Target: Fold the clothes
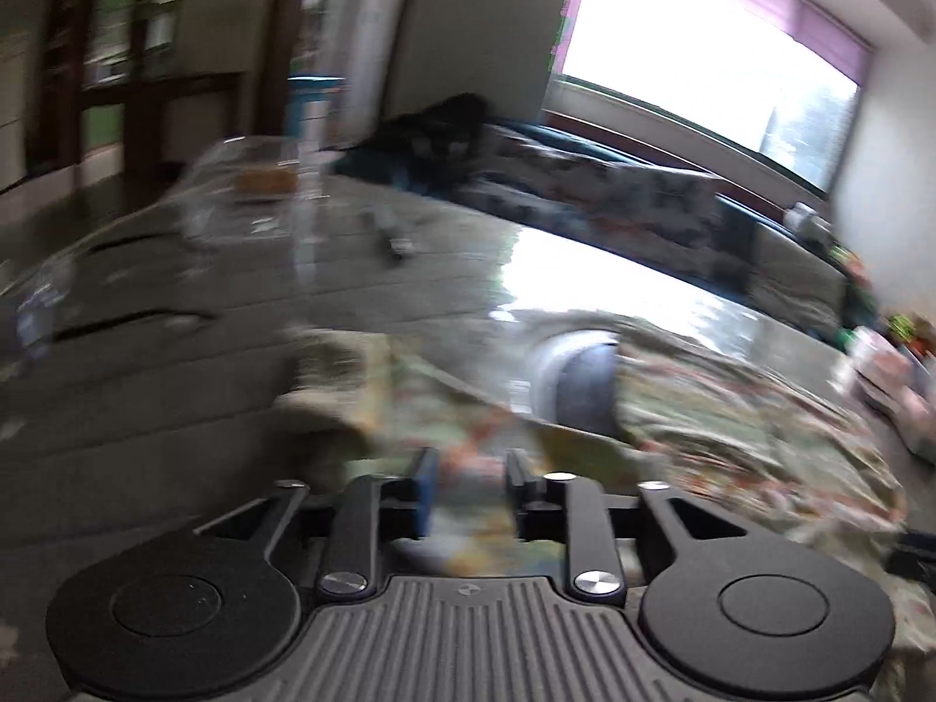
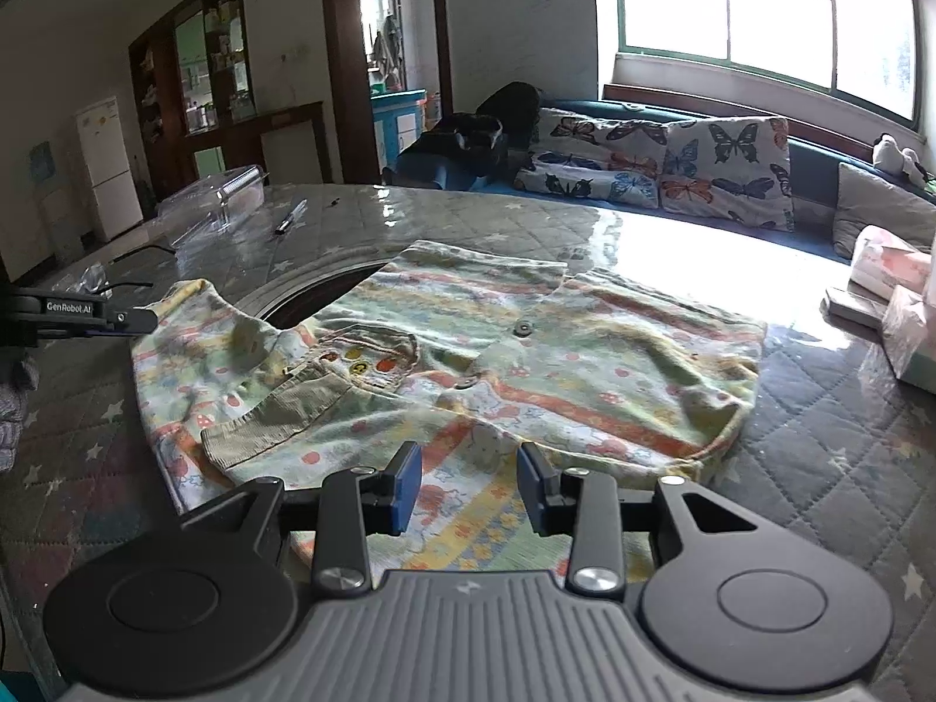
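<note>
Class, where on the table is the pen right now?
In the right wrist view, the pen lies at the table's far left, just right of the clear plastic box and well beyond the patterned shirt.

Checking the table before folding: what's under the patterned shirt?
The patterned child's shirt lies on the quilted star-print table cover. A dark round opening shows at its far-left edge; the rest underneath is covered.
</note>
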`<action>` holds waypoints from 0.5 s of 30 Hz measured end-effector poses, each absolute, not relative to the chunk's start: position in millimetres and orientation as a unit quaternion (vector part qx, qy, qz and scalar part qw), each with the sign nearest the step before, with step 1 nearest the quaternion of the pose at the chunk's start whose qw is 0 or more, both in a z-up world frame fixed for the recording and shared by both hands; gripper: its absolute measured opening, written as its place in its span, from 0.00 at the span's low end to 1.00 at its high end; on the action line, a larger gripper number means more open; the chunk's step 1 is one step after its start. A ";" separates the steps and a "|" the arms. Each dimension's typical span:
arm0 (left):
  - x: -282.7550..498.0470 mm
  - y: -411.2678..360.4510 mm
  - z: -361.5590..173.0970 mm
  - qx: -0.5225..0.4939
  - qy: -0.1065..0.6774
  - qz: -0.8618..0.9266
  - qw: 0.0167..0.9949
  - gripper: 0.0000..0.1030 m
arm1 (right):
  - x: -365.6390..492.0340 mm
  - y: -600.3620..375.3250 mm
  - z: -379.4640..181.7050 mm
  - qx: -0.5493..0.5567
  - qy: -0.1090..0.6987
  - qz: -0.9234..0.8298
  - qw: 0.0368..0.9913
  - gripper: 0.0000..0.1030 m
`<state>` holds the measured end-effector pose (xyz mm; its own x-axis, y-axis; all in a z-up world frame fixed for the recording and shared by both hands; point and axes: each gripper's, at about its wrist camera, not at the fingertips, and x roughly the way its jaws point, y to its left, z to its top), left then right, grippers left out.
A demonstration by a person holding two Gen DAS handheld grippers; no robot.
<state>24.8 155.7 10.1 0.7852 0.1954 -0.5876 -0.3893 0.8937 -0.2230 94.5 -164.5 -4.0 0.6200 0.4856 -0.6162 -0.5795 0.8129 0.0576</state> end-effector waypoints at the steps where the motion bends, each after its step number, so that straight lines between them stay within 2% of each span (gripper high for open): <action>1: 23.1 162.4 9.4 -0.177 0.286 0.170 0.926 0.35 | 94.5 -162.7 -4.1 -0.075 0.319 0.298 0.896 0.35; 7: 28.6 190.1 6.8 -0.249 0.279 0.193 0.907 0.46 | 92.8 -156.6 -4.3 -0.079 0.321 0.301 0.894 0.35; 11: 35.0 200.4 2.7 -0.283 0.284 0.204 0.893 0.48 | 91.7 -156.7 -5.0 -0.078 0.323 0.300 0.894 0.35; 15: 39.3 208.5 -3.3 -0.304 0.283 0.219 0.883 0.46 | 92.8 -158.3 -5.2 -0.078 0.324 0.298 0.895 0.35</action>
